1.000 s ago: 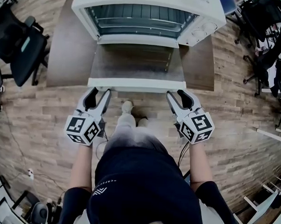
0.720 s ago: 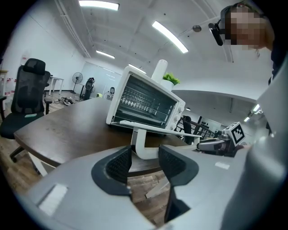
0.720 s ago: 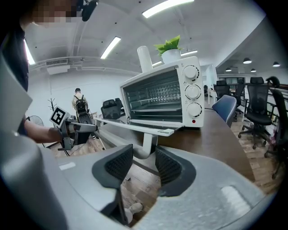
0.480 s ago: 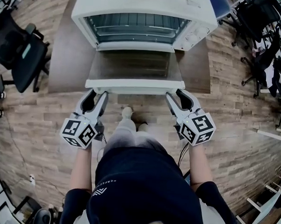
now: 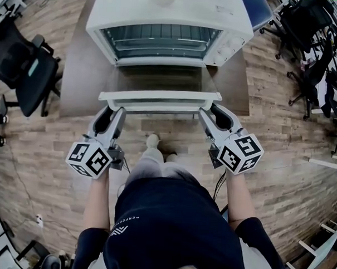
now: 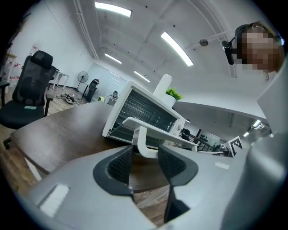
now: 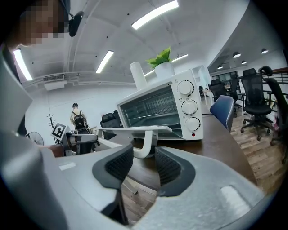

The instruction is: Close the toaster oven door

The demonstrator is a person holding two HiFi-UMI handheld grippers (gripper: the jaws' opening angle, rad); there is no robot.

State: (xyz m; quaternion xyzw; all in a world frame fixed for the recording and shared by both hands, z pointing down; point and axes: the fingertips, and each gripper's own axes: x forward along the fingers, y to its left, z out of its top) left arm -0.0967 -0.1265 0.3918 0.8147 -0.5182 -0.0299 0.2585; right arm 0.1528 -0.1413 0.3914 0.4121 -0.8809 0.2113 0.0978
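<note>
A white toaster oven [image 5: 168, 14] stands on a brown table [image 5: 82, 71], its glass door [image 5: 159, 80] hinged down and tilted partly up. Along the door's front edge runs the white handle [image 5: 158, 107]. My left gripper [image 5: 111, 109] is at the handle's left end and my right gripper [image 5: 211, 111] at its right end. In the left gripper view the handle's post [image 6: 143, 141] sits between the pads of the left gripper [image 6: 145, 157], touching them. In the right gripper view the other post [image 7: 146, 143] is likewise clasped by the right gripper [image 7: 144, 159]. Both pairs of jaws have just been closing on the posts.
A black office chair [image 5: 23, 69] stands left of the table and more chairs [image 5: 313, 70] to the right. The person's shoes [image 5: 152, 141] are on the wood floor under the door. A potted plant [image 7: 164, 67] sits on the oven. The control knobs [image 7: 189, 108] are on its right side.
The door's front edge has swung up from lying flat, so the glass looks shorter. Both grippers have risen with the handle and moved toward the oven.
</note>
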